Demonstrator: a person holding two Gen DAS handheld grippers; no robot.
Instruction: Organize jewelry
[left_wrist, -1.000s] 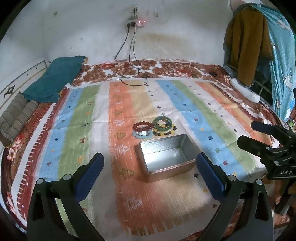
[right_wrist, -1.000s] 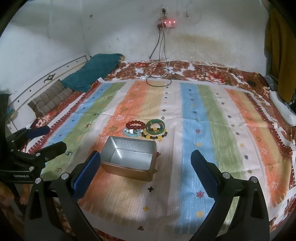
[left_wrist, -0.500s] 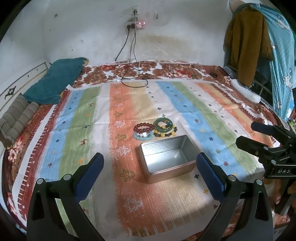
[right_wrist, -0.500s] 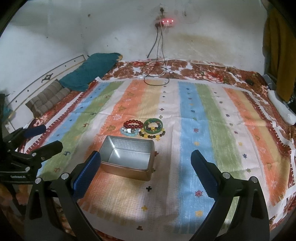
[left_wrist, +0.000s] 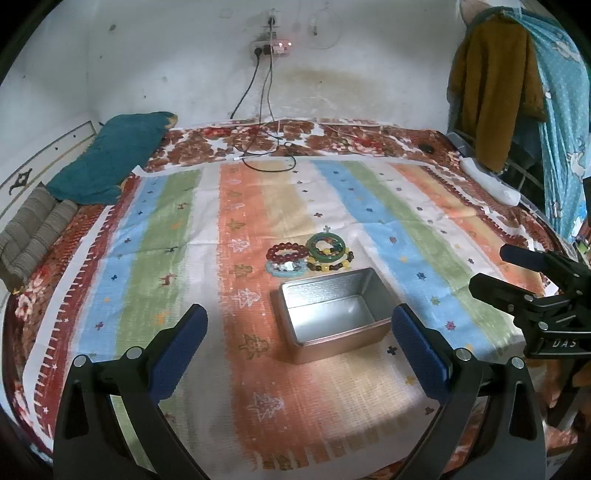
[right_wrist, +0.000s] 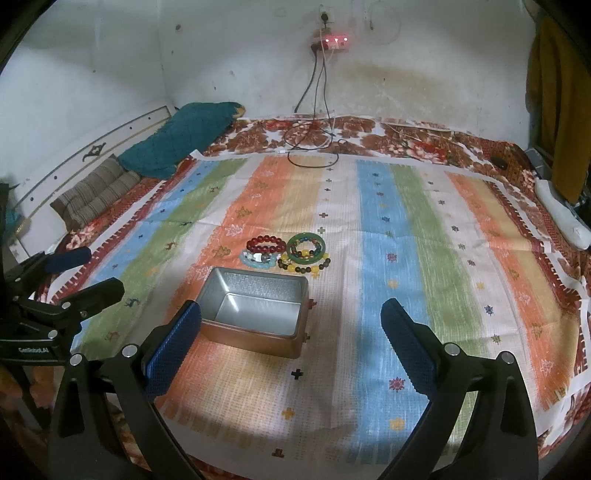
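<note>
- My left hand-held gripper (left_wrist: 297, 341) hangs low over the near end of the bed, its blue-padded fingers (left_wrist: 177, 349) spread wide with nothing between them.
- My right hand-held gripper (right_wrist: 291, 341) is just as wide open and empty; its left pad sits in front of the tin's near corner in that view.
- From the left camera I can read "DAS" on the black body of the other gripper; from the right camera there is small white lettering on the left gripper's body, too fine for me to read.
- The metal tin (left_wrist: 332, 314) (right_wrist: 255, 310) stands open on the striped cloth (left_wrist: 388, 221), a little ahead of both grippers. I see only bare shiny metal inside it.
- Just beyond the tin lies the jewelry: a red bead bracelet (left_wrist: 286, 252) (right_wrist: 266, 243) resting against a pale blue bracelet (left_wrist: 286, 266), and beside them a green bangle (left_wrist: 327, 245) (right_wrist: 306, 246) lying on a string of yellow and dark beads (left_wrist: 328, 264).
- Further back, a teal pillow (left_wrist: 110, 162) and a striped cushion (left_wrist: 33, 229) sit at the left edge of the bed.
- Cables (left_wrist: 269, 147) trail down onto the far end of the bed from a wall socket (left_wrist: 271, 47).
- A brown garment (left_wrist: 491, 92) hangs at far right.
</note>
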